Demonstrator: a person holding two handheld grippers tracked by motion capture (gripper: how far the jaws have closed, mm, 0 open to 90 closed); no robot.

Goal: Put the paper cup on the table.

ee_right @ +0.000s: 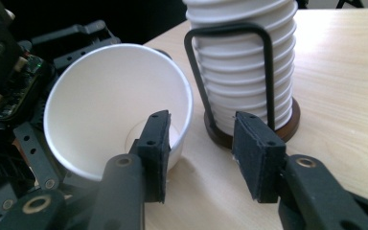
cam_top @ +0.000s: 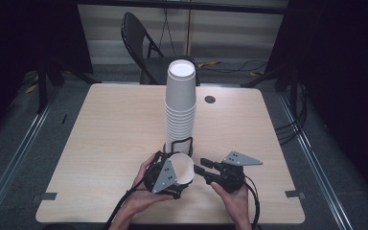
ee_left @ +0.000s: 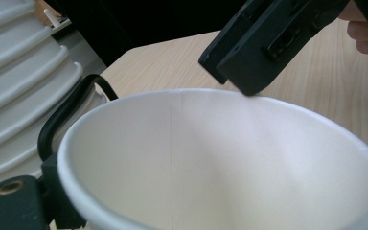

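Note:
A tall stack of white paper cups [cam_top: 180, 100] stands mid-table in a holder with a black wire loop [ee_right: 268, 72] and a round wooden base [ee_right: 294, 124]. My left gripper [cam_top: 172, 184] is shut on a single white paper cup [cam_top: 181, 167], tilted with its mouth toward the right gripper. One left finger [ee_left: 9, 203] shows beside the cup's rim [ee_left: 124, 103]. My right gripper [ee_right: 203, 153] is open just right of that cup. Its left pad overlaps the rim without pressing, and its right pad stands in front of the holder's base. The right gripper's jaw tips also hang over the rim in the left gripper view.
The light wooden table [cam_top: 115, 134] has a round cable grommet [cam_top: 210, 99] behind the stack. A black folding chair [cam_top: 143, 48] stands beyond the far edge. Grey tape marks sit near the front corners [cam_top: 48, 196]. Cables trail from both grippers toward the person.

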